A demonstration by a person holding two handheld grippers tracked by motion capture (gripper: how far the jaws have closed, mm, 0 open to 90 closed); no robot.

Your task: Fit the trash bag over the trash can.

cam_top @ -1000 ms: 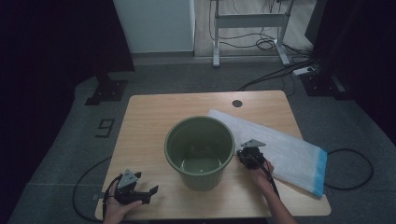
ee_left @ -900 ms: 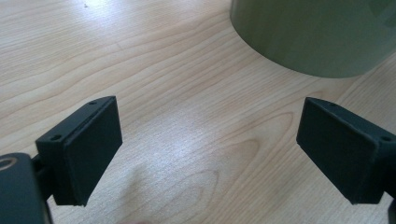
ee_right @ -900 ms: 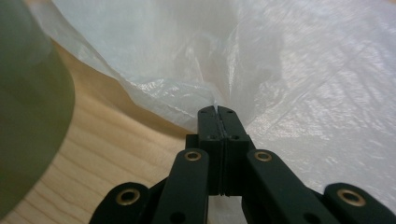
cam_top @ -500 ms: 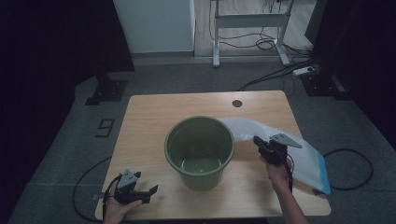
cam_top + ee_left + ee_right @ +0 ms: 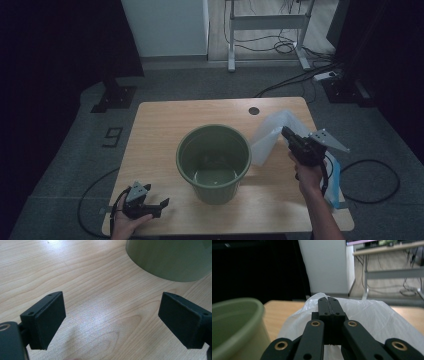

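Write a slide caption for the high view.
Right gripper lifts a clear plastic bag beside the green bucket; left gripper rests open near the table's front edge.

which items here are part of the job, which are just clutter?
In the job:
bag, lifted in the shut right claw
bin
left claw, open, resting on table

Clutter:
desk frame
floor cables
power strip
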